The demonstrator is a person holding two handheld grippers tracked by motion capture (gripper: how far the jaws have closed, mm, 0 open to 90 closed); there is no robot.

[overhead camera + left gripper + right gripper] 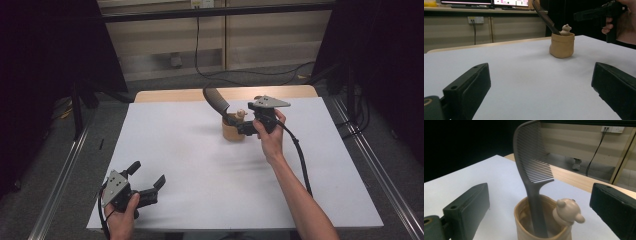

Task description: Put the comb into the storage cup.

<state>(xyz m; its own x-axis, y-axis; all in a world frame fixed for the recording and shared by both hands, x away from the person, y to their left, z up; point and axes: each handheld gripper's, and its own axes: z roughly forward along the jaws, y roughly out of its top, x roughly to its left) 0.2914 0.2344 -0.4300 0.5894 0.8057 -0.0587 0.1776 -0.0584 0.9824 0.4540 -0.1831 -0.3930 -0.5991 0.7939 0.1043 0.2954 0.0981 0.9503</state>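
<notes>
A tan cup [233, 131] [562, 45] [541, 225] stands upright on the white table, toward its far middle. A dark grey comb [216, 101] [544, 16] [534, 170] stands in it, handle down, leaning left in the high view. A small beige bear figure [241, 115] [566, 29] [567, 213] sits on the cup's rim. My right gripper [239, 126] [540, 207] is open right beside the cup, its jaws either side of it without touching. My left gripper [148, 176] [541, 87] rests open near the table's front left corner, nothing between its jaws.
The white table top [200, 165] has a bare wooden strip [165, 95] along its far edge. Metal rails [65, 175] run along both sides on the floor. A black cable [300, 155] trails from the right gripper along the forearm. Monitors [486, 3] stand on a far desk.
</notes>
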